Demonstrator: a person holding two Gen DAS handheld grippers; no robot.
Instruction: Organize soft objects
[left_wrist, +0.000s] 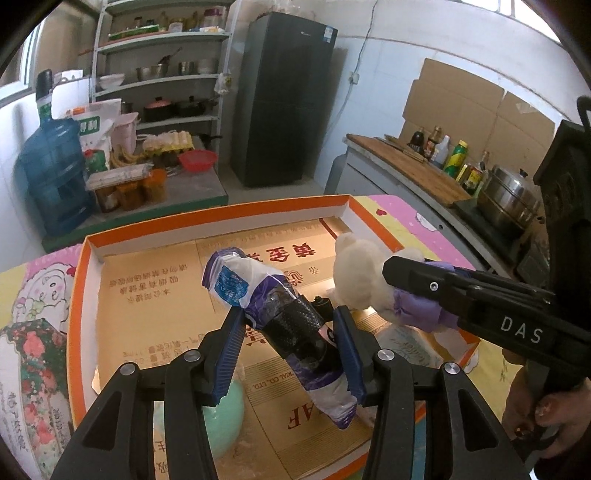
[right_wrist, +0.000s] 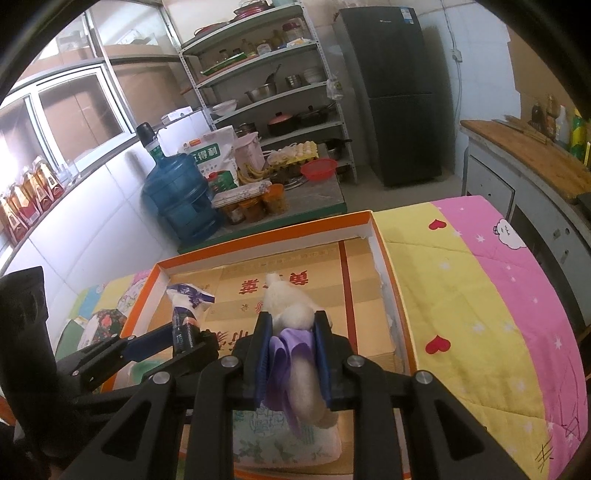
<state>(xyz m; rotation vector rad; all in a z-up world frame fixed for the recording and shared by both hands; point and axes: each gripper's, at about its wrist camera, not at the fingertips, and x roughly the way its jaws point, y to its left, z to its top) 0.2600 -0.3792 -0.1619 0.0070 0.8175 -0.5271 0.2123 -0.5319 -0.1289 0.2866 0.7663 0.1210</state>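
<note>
My left gripper (left_wrist: 286, 325) is shut on a purple-and-white soft packet (left_wrist: 258, 291) and holds it above the orange-rimmed cardboard box (left_wrist: 79, 295). My right gripper (right_wrist: 291, 332) is shut on a cream teddy bear in a purple dress (right_wrist: 295, 314), held over the same box (right_wrist: 391, 266). The bear (left_wrist: 364, 277) and the right gripper (left_wrist: 406, 275) show at the right of the left wrist view. The packet (right_wrist: 188, 299) and the left gripper (right_wrist: 184, 338) show at the left of the right wrist view. A mint-green soft ball (left_wrist: 225, 417) and a floral tissue pack (right_wrist: 266, 439) lie in the box.
The box sits on a table under a yellow-and-pink quilt (right_wrist: 480, 295). Beyond the table stand a blue water jug (right_wrist: 177, 199), a metal shelf rack (right_wrist: 277, 74) and a black fridge (right_wrist: 402, 92). A counter with a wooden board (left_wrist: 410, 166), bottles and a steel pot (left_wrist: 506, 199) runs along the right.
</note>
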